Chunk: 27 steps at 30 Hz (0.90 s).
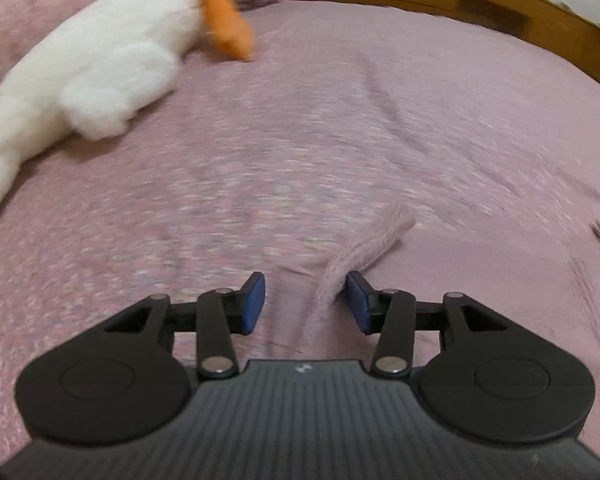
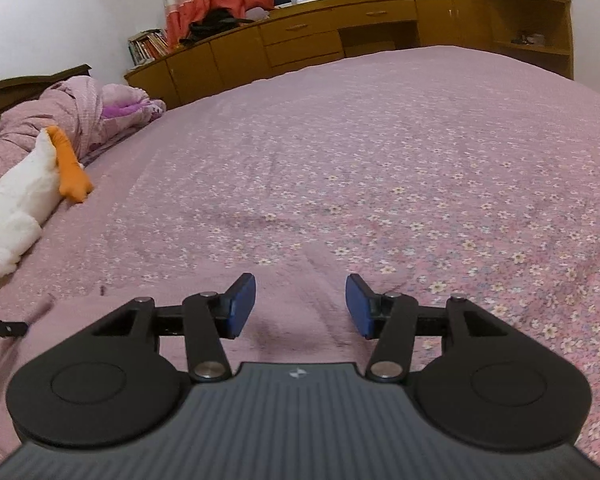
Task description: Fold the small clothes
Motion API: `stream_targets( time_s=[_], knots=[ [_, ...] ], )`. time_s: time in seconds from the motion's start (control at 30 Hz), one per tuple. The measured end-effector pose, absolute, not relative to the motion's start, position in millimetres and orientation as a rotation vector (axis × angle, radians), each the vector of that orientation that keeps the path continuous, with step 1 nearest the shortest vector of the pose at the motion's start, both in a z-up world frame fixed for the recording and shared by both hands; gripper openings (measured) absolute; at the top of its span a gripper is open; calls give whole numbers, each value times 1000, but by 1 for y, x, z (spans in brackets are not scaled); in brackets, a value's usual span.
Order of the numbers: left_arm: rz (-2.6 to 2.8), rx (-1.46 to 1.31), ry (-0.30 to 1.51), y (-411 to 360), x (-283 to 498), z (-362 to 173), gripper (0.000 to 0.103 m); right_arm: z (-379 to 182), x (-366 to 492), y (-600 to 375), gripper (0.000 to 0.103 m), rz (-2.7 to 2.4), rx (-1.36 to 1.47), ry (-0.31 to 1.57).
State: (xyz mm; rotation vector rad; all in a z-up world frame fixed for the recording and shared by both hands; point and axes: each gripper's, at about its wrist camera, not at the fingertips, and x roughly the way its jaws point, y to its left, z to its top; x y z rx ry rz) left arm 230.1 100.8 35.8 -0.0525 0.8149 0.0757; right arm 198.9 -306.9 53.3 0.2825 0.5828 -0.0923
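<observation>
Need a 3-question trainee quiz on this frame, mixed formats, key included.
1. True or false: the left gripper is clamped shut on the pale pink knitted garment.
2. Which lies on the pink floral bedspread, at its left side in the right wrist view: A) white plush toy with orange beak, B) blue towel, C) wooden tray?
3. Fill in: between the right gripper fingers shows only the ____.

Key: 1 false, its fingers stand apart with a strip of the garment between them; 2 A; 3 bedspread.
</observation>
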Motion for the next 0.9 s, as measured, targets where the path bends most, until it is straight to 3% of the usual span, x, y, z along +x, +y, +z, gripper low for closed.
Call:
stream_targets(
  time_s=[0.37,0.4,0.43,0.47,0.6,0.77,0.9],
  knots=[
    [138,-138,809,128,225,38,46,34,237,-309,56,-64,188,662],
    [129,-139,811,127,226,37,45,33,243,-307,47,-55,162,678],
    [122,-138,811,126,226,38,45,31,249,-305,19,-44,135,698],
    [117,-135,812,123,225,37,45,31,251,-304,12,-41,114,701],
    [105,-130,815,122,226,34,46,42,245,-306,12,-109,115,610],
    [99,-150,828,124,226,32,46,17,260,-313,14,-152,161,705],
    [87,-168,843,129,222,36,46,21,257,-319,34,-156,250,700]
  ],
)
